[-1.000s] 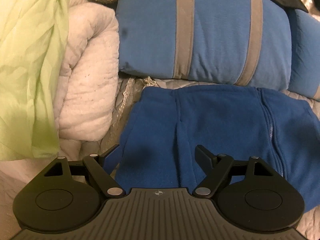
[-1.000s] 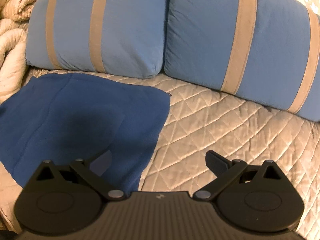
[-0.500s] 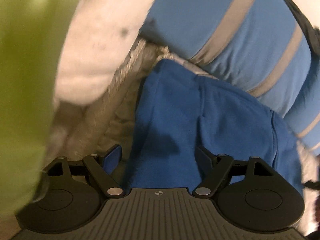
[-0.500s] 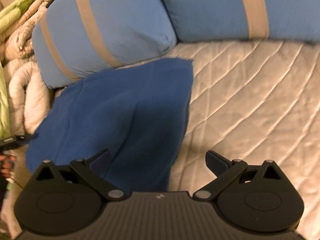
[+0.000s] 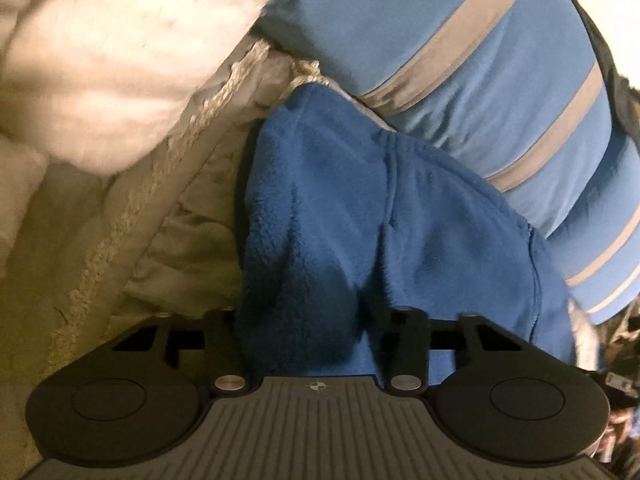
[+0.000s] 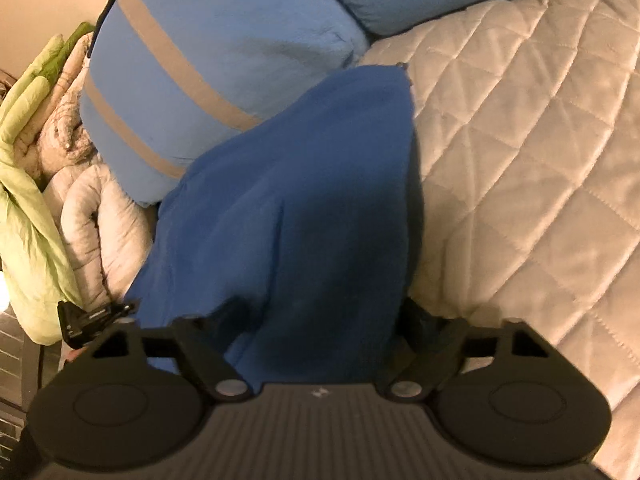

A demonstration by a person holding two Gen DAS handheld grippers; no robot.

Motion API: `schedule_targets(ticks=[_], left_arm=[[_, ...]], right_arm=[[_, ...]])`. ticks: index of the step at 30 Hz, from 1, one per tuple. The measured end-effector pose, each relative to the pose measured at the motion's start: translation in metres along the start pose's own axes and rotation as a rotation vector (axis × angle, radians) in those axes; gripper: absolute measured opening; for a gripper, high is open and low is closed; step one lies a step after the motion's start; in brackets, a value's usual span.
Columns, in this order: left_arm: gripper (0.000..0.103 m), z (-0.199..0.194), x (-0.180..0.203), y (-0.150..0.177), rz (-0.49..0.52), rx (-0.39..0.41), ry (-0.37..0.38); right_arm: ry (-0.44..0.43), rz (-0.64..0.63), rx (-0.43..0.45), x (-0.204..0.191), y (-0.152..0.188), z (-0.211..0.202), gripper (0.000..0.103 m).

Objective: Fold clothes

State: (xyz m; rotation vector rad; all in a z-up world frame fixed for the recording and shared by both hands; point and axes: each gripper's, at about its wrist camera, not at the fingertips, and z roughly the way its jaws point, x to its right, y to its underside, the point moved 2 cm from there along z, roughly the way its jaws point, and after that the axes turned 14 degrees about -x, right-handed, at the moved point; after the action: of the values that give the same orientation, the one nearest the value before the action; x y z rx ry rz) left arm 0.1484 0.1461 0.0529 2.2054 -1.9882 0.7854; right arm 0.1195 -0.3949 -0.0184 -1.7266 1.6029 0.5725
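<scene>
Left gripper (image 5: 316, 320) and right gripper (image 6: 316, 320) each had narrowed jaws pinching the near edge of the blue fleece garment (image 5: 360, 208), which stretched ahead toward the striped pillows (image 6: 216, 60) on the quilted bedspread (image 6: 520, 152).

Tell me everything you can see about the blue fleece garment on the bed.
The blue fleece garment is deep royal blue, fuzzy, with stitched seams running along it. It lies on the quilted bedspread, its far end against a striped blue pillow. Its near edge bunches between the fingers of the left tool and the right tool.
</scene>
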Motion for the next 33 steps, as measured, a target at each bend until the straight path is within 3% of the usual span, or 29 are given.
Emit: schedule_targets(ticks=[4, 6, 14, 19, 20, 22, 23, 24, 25, 27, 28, 29, 33], left_arm=[[0.025, -0.018, 0.030, 0.006, 0.075, 0.049, -0.117], [0.023, -0.028, 0.045, 0.008, 0.098, 0.077, -0.166], [0.021, -0.078, 0.100, 0.010, 0.178, 0.198, -0.277], [0.022, -0.111, 0.113, -0.003, 0.185, 0.291, -0.252], [0.023, -0.111, 0.114, -0.006, 0.187, 0.302, -0.251], [0.038, -0.105, 0.111, -0.011, 0.187, 0.319, -0.261], [0.043, -0.095, 0.110, -0.013, 0.184, 0.303, -0.298], [0.053, -0.083, 0.108, -0.017, 0.168, 0.265, -0.360], [0.055, -0.073, 0.107, -0.019, 0.154, 0.238, -0.430], [0.063, -0.067, 0.106, -0.020, 0.147, 0.253, -0.539], [0.075, -0.068, 0.106, -0.020, 0.149, 0.266, -0.547], [0.078, -0.069, 0.106, -0.020, 0.151, 0.279, -0.556], [0.079, -0.074, 0.107, -0.020, 0.156, 0.285, -0.536]], right_arm=[[0.027, -0.028, 0.009, -0.010, 0.002, -0.003, 0.029], [0.077, -0.058, 0.023, -0.023, 0.004, -0.006, 0.024], [0.266, -0.212, 0.133, -0.089, 0.010, -0.035, 0.019], [0.299, -0.291, 0.219, -0.126, 0.001, -0.061, 0.018], [0.299, -0.302, 0.234, -0.132, -0.001, -0.066, 0.018], [0.317, -0.316, 0.261, -0.139, -0.007, -0.071, 0.019], [0.341, -0.317, 0.273, -0.141, -0.009, -0.070, 0.021], [0.365, -0.318, 0.285, -0.142, -0.012, -0.069, 0.034], [0.391, -0.318, 0.287, -0.141, -0.013, -0.067, 0.067], [0.443, -0.317, 0.285, -0.135, -0.013, -0.064, 0.098], [0.470, -0.317, 0.284, -0.133, -0.013, -0.062, 0.101], [0.496, -0.316, 0.282, -0.130, -0.013, -0.061, 0.101], [0.601, -0.313, 0.277, -0.119, -0.013, -0.055, 0.103]])
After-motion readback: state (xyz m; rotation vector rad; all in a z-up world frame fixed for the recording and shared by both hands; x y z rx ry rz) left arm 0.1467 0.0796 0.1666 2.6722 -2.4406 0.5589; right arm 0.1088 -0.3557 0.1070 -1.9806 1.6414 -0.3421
